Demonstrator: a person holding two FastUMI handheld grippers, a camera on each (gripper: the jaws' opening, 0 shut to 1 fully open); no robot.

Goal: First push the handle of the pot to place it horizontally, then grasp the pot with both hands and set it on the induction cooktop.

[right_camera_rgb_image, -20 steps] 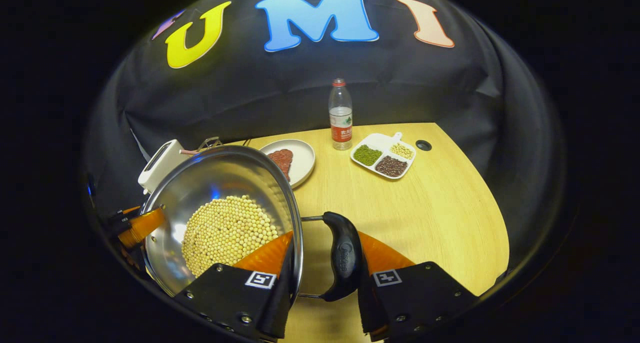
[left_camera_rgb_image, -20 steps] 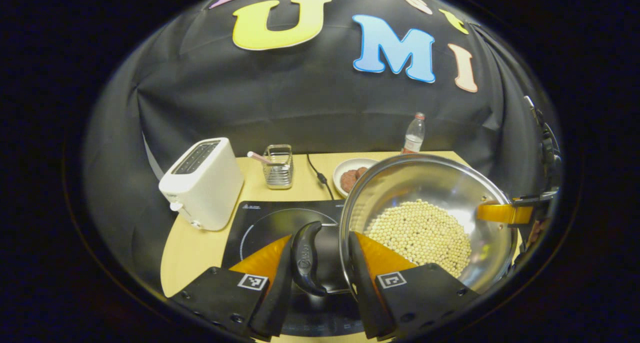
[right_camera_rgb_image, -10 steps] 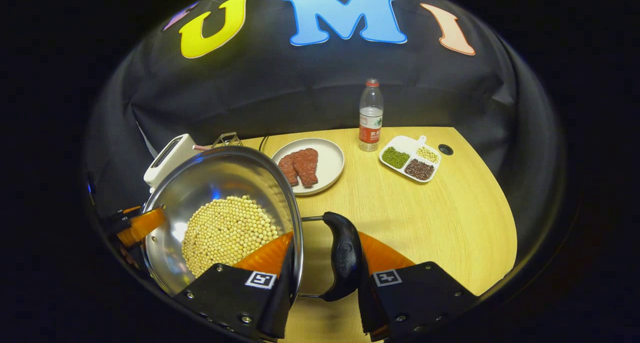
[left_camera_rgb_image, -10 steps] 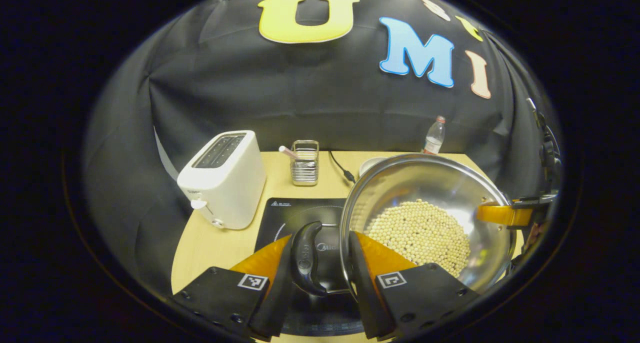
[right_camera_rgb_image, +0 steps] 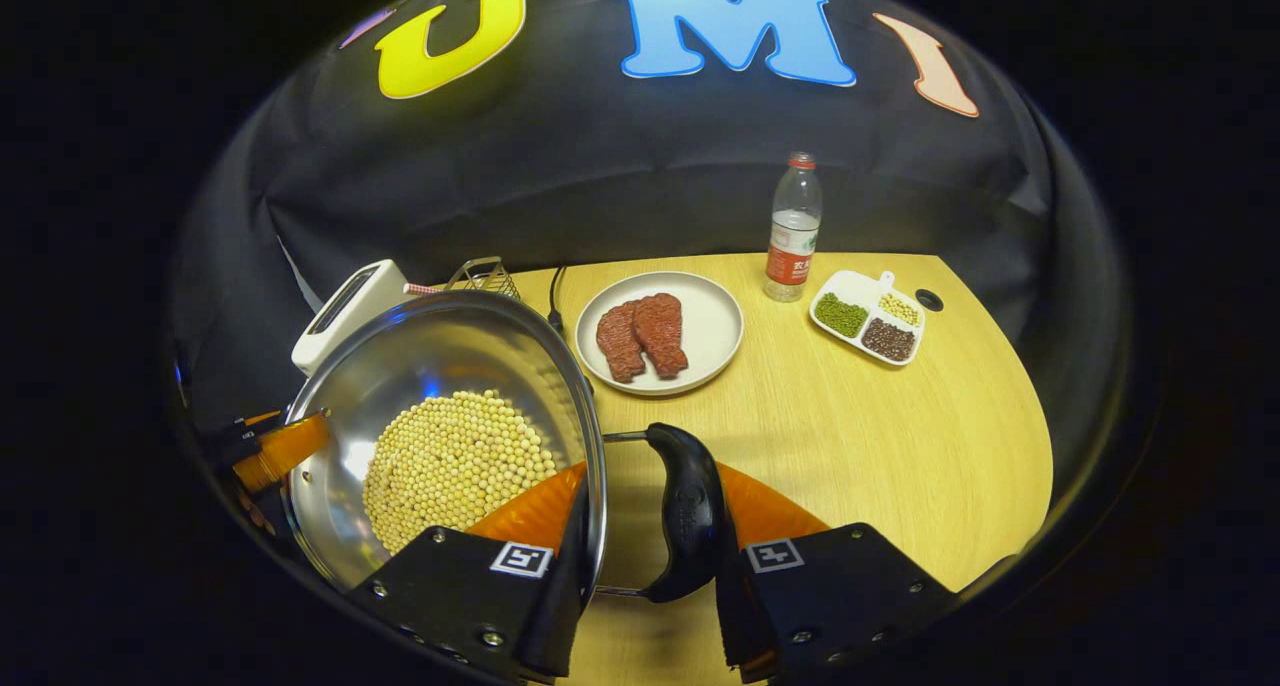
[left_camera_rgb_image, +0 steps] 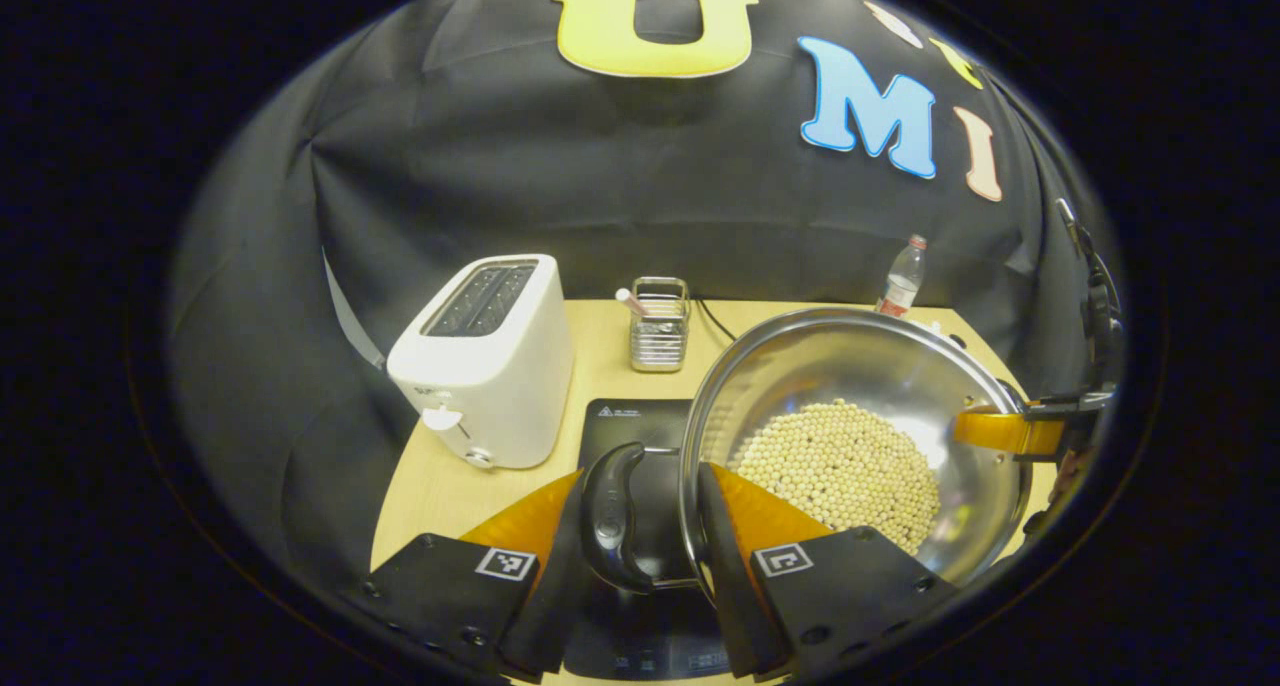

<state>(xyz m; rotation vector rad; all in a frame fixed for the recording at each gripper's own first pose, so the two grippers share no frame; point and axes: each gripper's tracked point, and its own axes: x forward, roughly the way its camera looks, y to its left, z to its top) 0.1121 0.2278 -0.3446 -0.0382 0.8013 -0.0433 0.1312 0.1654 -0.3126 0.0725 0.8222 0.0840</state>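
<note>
Left gripper view: the left tool (left_camera_rgb_image: 640,526) is clamped on one black side handle (left_camera_rgb_image: 612,516) of the shiny steel pot of pale beans (left_camera_rgb_image: 850,436), held above the black induction cooktop (left_camera_rgb_image: 625,426). At 3 o'clock the right tool (right_camera_rgb_image: 648,526) pinches the opposite handle (right_camera_rgb_image: 688,511); the load looks heavy, rigid and slick, so both handles are the places to hold, kept level.

A black cloth wall (right_camera_rgb_image: 620,176) hangs in folds behind the light wooden table (right_camera_rgb_image: 880,436).

I see the pot (left_camera_rgb_image: 860,366) as polished, mirror-bright metal with matt black plastic handles (right_camera_rgb_image: 688,511). The cooktop (left_camera_rgb_image: 640,436) looks like glossy black glass, the table (right_camera_rgb_image: 880,436) smooth wood-grain, and the toaster (left_camera_rgb_image: 485,361) probably satin white plastic.
</note>
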